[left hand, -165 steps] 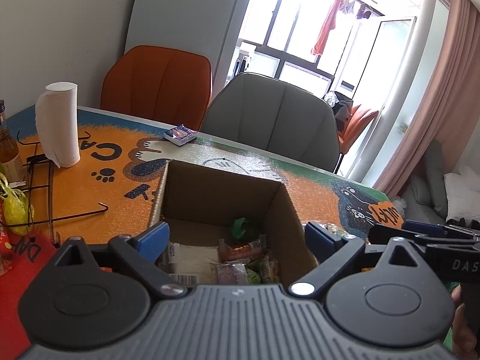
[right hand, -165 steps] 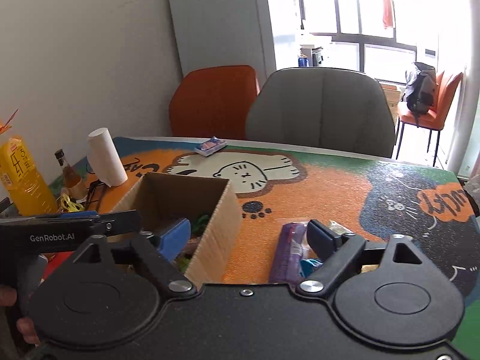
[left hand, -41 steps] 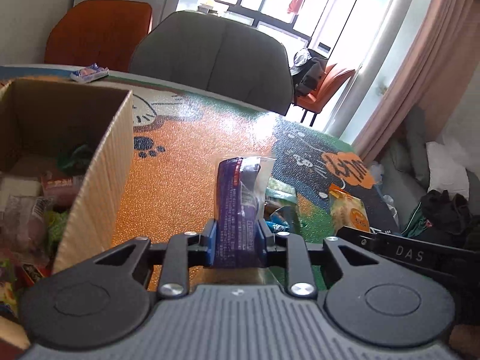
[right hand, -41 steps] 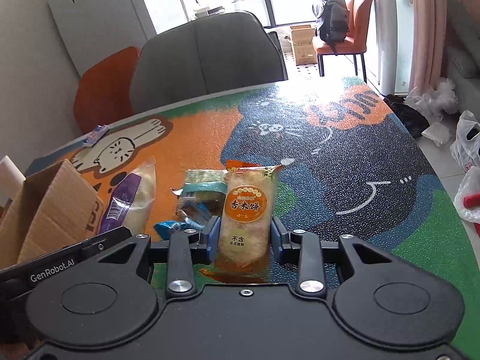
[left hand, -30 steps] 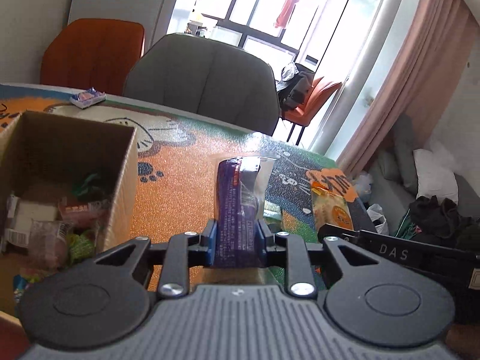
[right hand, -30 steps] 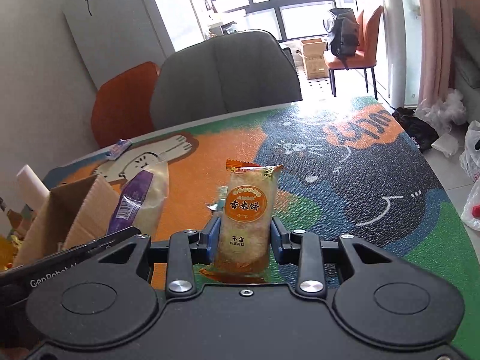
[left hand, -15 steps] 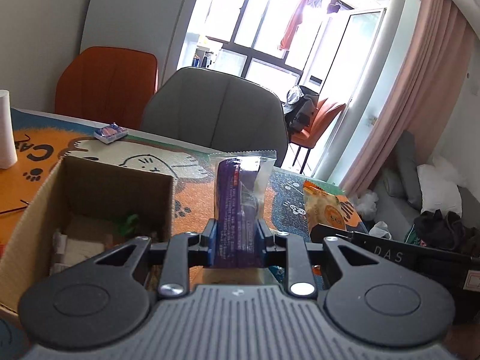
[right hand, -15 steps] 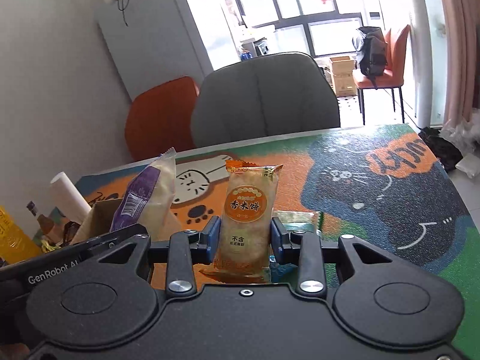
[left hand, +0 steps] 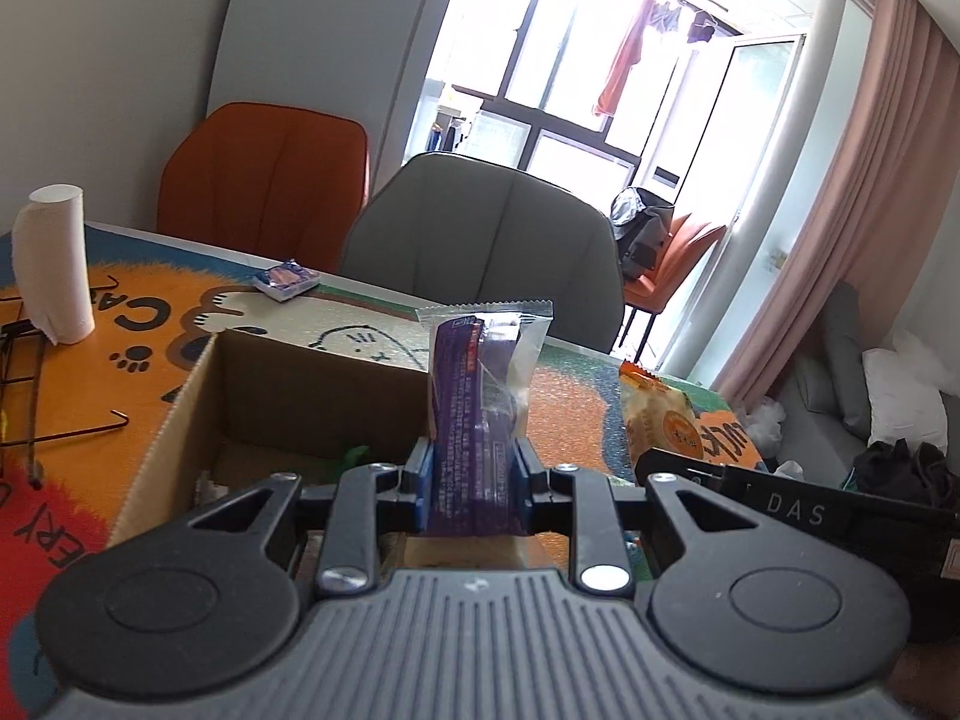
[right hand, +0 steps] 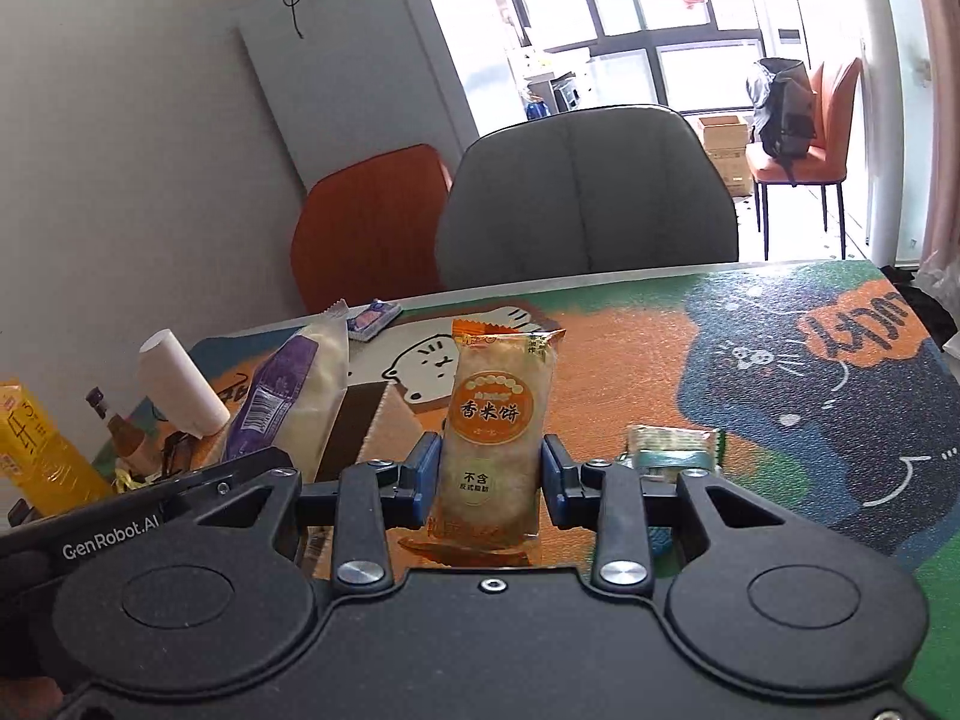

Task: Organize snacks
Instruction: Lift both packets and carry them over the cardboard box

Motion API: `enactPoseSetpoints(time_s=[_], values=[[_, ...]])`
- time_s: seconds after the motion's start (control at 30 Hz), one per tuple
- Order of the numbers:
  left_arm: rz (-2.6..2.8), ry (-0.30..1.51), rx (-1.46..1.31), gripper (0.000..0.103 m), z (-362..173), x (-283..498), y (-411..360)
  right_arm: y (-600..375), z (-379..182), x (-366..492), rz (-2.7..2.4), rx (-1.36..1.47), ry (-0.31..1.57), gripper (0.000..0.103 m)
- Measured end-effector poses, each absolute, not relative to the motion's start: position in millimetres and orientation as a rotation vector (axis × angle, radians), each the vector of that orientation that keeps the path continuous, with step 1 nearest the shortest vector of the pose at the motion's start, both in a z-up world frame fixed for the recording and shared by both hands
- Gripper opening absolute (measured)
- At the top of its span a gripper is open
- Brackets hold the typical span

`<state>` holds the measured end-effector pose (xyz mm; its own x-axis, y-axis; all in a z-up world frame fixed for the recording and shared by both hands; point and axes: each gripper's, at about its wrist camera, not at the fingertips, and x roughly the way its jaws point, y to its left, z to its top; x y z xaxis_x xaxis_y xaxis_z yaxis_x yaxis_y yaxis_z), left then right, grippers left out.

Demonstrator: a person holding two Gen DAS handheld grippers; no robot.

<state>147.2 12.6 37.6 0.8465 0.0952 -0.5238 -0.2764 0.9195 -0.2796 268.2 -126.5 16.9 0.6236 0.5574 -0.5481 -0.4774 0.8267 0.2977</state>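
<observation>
My left gripper (left hand: 473, 480) is shut on a purple snack packet (left hand: 477, 414), held upright above the open cardboard box (left hand: 180, 396). That same purple snack packet (right hand: 282, 402) shows at the left of the right wrist view, over the box (right hand: 360, 420). My right gripper (right hand: 489, 480) is shut on an orange rice-cracker packet (right hand: 495, 438), upright above the table, right of the box. From the left wrist view this orange rice-cracker packet (left hand: 660, 420) appears at the right. A green snack packet (right hand: 672, 447) lies on the table beyond my right fingers.
A paper towel roll (left hand: 51, 264), a wire rack (left hand: 36, 396), a bottle (right hand: 120, 432) and a yellow carton (right hand: 36, 450) stand left of the box. A small blue packet (left hand: 285, 279) lies near the far table edge. Orange (left hand: 264, 180) and grey (left hand: 486, 252) chairs stand behind.
Both grippers have risen and swung left with their packets. The purple packet now hangs over the box; the box has come nearer to the centre in both views.
</observation>
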Motion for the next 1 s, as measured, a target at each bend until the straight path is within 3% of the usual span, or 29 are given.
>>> enactPoseSetpoints(time_s=[1.0], values=[[0.335, 0.574, -0.424, 0.029, 11.5, 123.4, 95.8, -36.0, 12.8, 254.6, 0.692, 0.052, 0.718, 0.033]])
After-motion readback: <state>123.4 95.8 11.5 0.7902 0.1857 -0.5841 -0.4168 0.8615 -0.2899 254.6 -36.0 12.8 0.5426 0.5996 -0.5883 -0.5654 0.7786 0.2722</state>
